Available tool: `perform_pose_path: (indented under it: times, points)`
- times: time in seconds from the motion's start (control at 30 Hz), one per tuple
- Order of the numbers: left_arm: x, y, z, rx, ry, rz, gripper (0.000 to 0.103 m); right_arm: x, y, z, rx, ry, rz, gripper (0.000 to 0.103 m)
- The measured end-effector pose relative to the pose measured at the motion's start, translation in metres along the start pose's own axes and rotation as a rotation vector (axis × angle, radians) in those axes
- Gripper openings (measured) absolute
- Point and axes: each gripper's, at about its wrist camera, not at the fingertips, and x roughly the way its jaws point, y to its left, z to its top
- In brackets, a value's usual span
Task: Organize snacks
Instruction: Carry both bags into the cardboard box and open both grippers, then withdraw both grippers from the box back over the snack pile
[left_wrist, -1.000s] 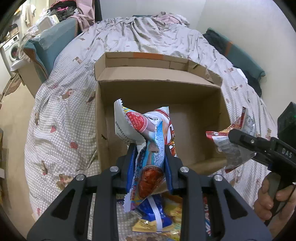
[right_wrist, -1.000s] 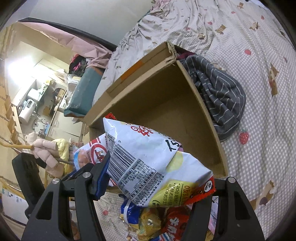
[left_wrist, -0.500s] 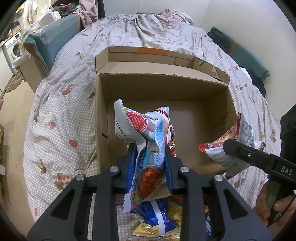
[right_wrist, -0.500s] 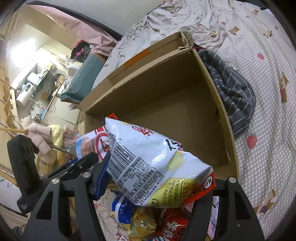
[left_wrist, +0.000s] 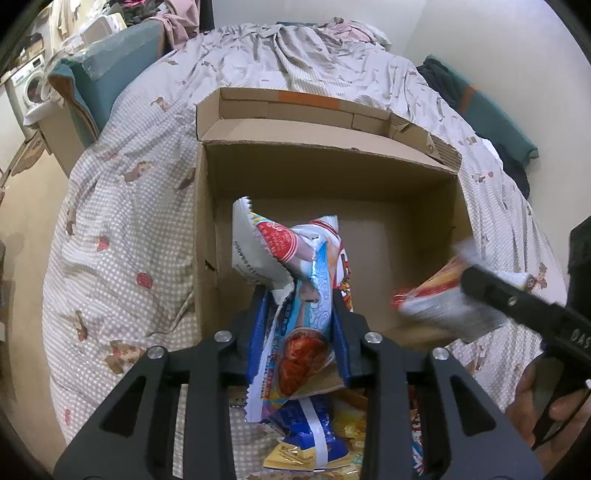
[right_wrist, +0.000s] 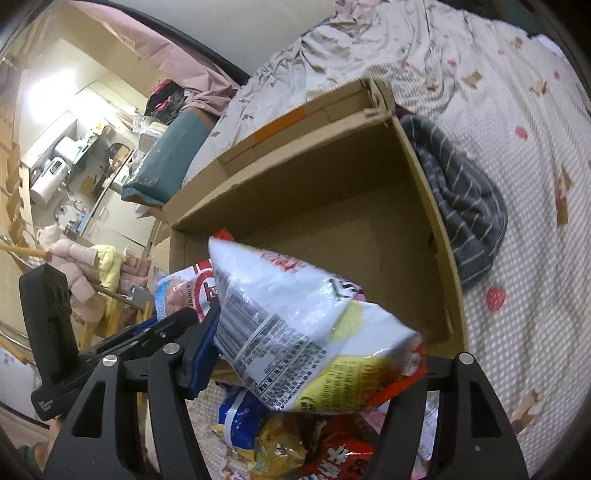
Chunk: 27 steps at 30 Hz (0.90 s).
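An open cardboard box (left_wrist: 332, 173) lies on the bed, and its brown floor (right_wrist: 369, 236) shows. My left gripper (left_wrist: 299, 314) holds a blue and white snack bag (left_wrist: 280, 251) upright over the box's near left part. Its jaws are opening, with the pads still against the bag. My right gripper (right_wrist: 314, 343) holds a white snack bag (right_wrist: 295, 314) with a barcode and a yellow-red end over the near right edge. Those jaws are opening too, and the bag still spans them. In the left wrist view that white bag (left_wrist: 432, 299) is blurred beside a right finger (left_wrist: 509, 301).
A heap of loose snack packets (left_wrist: 310, 435) lies on the checked quilt (left_wrist: 129, 221) below both grippers. A grey striped cloth (right_wrist: 465, 206) lies against the box's right wall. A teal cushion (left_wrist: 110, 74) stands at the far left. A hand (left_wrist: 535, 398) grips the right handle.
The box has drawn closer and fills more of both views. The white bag has swung lower over the box's right edge and is blurred. The right jaws stand slightly wider.
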Motion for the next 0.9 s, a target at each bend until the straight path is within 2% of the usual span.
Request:
perform_pose_path:
  times: [0.03, 0.07, 0.1, 0.13, 0.2, 0.4, 0.9]
  points:
    - [-0.002, 0.0, 0.0, 0.004, -0.01, 0.008, 0.045, -0.005, 0.0, 0.002, -0.004, -0.025, -0.009, 0.081]
    - [-0.004, -0.001, 0.0, 0.005, -0.02, 0.013, 0.051, -0.008, 0.0, 0.003, -0.007, -0.049, -0.016, 0.093]
    - [-0.008, -0.001, 0.001, 0.007, -0.036, 0.019, 0.065, -0.012, 0.0, 0.004, -0.011, -0.077, -0.027, 0.098]
    - [-0.01, -0.001, 0.001, 0.008, -0.048, 0.027, 0.076, -0.015, -0.001, 0.005, -0.014, -0.093, -0.04, 0.098]
    - [-0.012, -0.004, 0.003, 0.014, -0.059, 0.056, 0.082, -0.017, -0.004, 0.007, -0.009, -0.092, -0.047, 0.098]
    - [-0.013, -0.004, 0.003, 0.018, -0.068, 0.063, 0.082, -0.014, -0.01, 0.004, 0.014, -0.066, -0.033, 0.098]
    - [-0.041, 0.0, -0.007, 0.04, -0.138, 0.089, 0.082, -0.031, 0.0, -0.004, -0.006, -0.082, -0.04, 0.098]
